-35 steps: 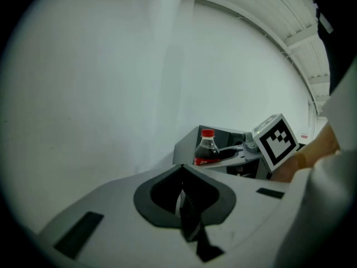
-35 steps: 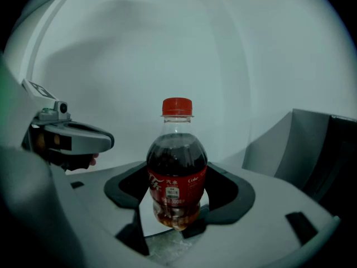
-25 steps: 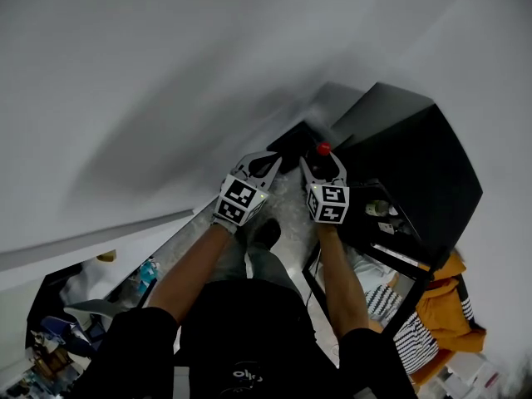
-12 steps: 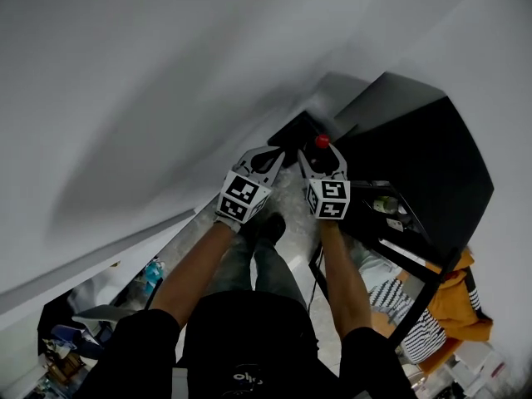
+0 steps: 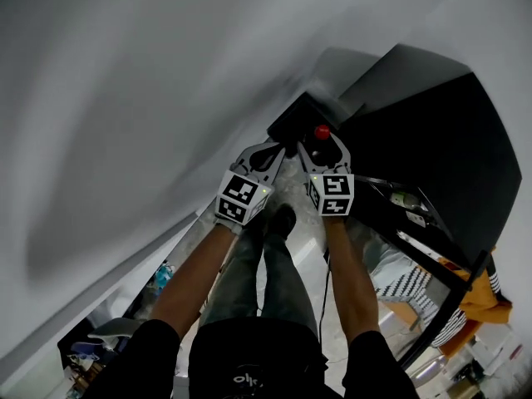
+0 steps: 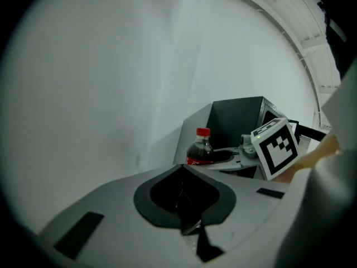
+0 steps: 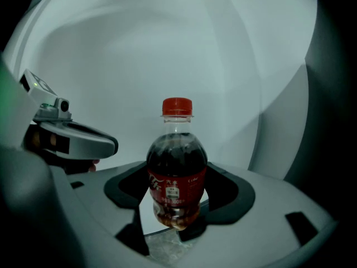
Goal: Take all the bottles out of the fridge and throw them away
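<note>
A small cola bottle (image 7: 177, 175) with a red cap (image 7: 177, 106) stands upright between the jaws of my right gripper (image 7: 175, 208), which is shut on its lower body. In the head view the cap (image 5: 322, 131) shows above the right gripper (image 5: 321, 145), just short of a dark box-shaped bin (image 5: 300, 119) against the white wall. My left gripper (image 5: 277, 150) is beside it, jaws shut with nothing between them (image 6: 187, 202). From the left gripper view the bottle (image 6: 201, 149) and the bin (image 6: 237, 121) lie ahead to the right.
A tall black fridge (image 5: 440, 131) stands at the right, and its open door shelf (image 5: 403, 199) holds small items. A white wall (image 5: 150, 98) fills the left. The person's legs and shoe (image 5: 278, 223) are on the floor below. Clutter lies at the lower left (image 5: 108, 339).
Both grippers have moved forward together towards the dark bin, with the bottle still held in the right one. The head view has shifted, so the fridge now lies further right.
</note>
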Demonstrator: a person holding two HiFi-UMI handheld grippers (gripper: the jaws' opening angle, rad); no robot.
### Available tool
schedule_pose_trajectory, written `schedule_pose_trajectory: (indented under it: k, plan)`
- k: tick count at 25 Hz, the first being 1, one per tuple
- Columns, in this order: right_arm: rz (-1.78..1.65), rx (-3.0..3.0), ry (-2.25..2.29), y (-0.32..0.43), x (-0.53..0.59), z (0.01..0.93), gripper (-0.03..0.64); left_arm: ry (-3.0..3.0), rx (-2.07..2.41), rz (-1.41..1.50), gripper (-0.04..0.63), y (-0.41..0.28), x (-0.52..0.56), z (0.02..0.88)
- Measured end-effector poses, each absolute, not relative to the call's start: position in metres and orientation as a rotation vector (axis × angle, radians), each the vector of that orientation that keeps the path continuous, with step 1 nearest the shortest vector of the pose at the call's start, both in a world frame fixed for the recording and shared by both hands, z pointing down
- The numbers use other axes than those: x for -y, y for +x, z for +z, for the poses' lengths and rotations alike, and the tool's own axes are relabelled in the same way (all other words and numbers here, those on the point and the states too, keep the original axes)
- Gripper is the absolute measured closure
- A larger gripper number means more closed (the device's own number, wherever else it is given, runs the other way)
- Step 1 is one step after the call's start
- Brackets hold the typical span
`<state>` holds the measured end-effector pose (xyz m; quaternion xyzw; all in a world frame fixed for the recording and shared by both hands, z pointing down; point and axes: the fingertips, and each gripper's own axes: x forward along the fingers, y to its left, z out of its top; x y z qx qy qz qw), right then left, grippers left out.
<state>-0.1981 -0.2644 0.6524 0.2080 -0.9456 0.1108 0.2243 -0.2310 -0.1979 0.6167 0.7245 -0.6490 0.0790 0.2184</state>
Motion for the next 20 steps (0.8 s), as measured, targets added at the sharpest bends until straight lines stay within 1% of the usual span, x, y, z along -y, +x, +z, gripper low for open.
schedule_pose_trajectory:
  k: [15, 20]
  plan:
    - [0.376, 2.56, 0.624, -0.196, 0.261, 0.817, 0.316, 1.953, 1.677, 0.214, 0.589, -0.228, 0.192, 0.79]
    - [0.42, 2.521, 0.64, -0.186, 0.249, 0.864, 0.316, 1.937, 1.657, 0.217, 0.589, -0.226, 0.187, 0.828]
